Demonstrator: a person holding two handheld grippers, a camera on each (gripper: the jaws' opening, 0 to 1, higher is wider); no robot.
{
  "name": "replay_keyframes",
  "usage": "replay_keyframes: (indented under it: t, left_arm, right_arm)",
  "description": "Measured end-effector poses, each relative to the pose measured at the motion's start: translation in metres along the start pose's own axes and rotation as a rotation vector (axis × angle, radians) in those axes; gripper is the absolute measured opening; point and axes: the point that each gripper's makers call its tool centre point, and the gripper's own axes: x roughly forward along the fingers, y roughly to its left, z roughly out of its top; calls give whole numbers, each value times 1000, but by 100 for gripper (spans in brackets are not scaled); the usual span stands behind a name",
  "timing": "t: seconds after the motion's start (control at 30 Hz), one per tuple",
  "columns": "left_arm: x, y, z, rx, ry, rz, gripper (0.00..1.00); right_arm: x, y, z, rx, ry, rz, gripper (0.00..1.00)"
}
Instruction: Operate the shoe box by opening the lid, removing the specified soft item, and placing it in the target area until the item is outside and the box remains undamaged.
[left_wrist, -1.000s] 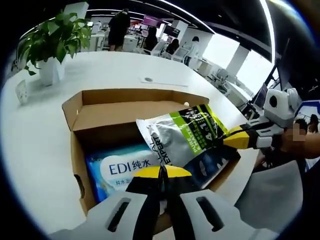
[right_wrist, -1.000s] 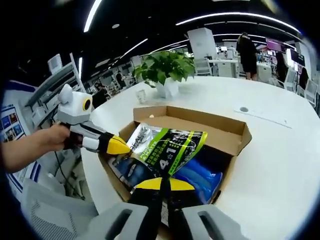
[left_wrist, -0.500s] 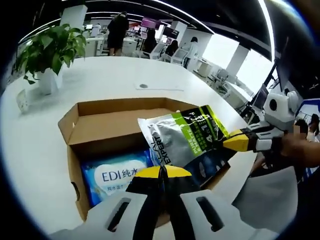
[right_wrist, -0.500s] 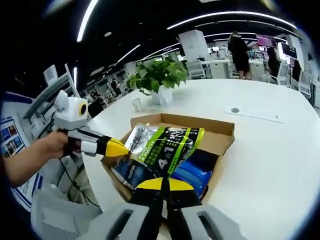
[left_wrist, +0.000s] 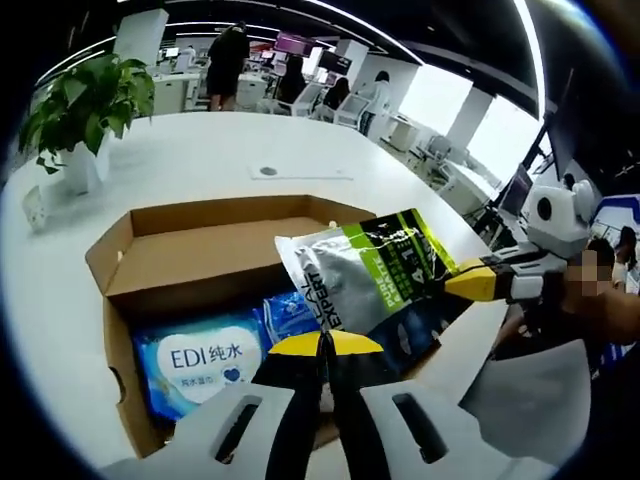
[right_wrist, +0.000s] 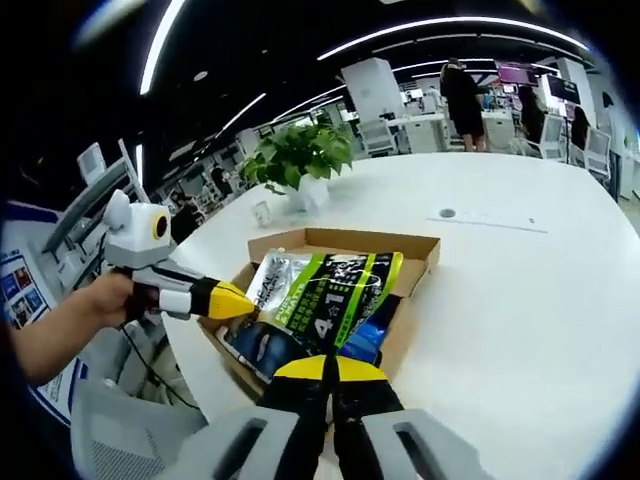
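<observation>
A soft pouch (left_wrist: 365, 275), silver, green and dark blue, hangs over the open cardboard shoe box (left_wrist: 190, 215). My left gripper (left_wrist: 322, 345) is shut on the pouch's near edge. My right gripper (left_wrist: 468, 283) comes in from the right, shut on the pouch's other edge. In the right gripper view the pouch (right_wrist: 330, 295) hangs above the box (right_wrist: 420, 245), with my right gripper (right_wrist: 330, 365) shut on its lower edge and my left gripper (right_wrist: 232, 298) pinching its left side. A blue wipes pack (left_wrist: 200, 360) lies inside the box.
The box sits on a large white table (left_wrist: 230, 145) with a potted plant (left_wrist: 85, 105) at one side and a small round disc (right_wrist: 447, 213) on the top. A grey chair (right_wrist: 110, 430) stands by the table edge. People stand far behind.
Both grippers have lifted the pouch up and away from the box. The box looks smaller and lower in both views, and more of the blue pack shows.
</observation>
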Motion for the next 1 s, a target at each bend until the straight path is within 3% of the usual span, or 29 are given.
replay_keyframes:
  t: [1.0]
  left_arm:
    - [40, -49, 20, 24, 10, -51, 0]
  right_arm:
    - [-44, -57, -7, 50, 34, -77, 0]
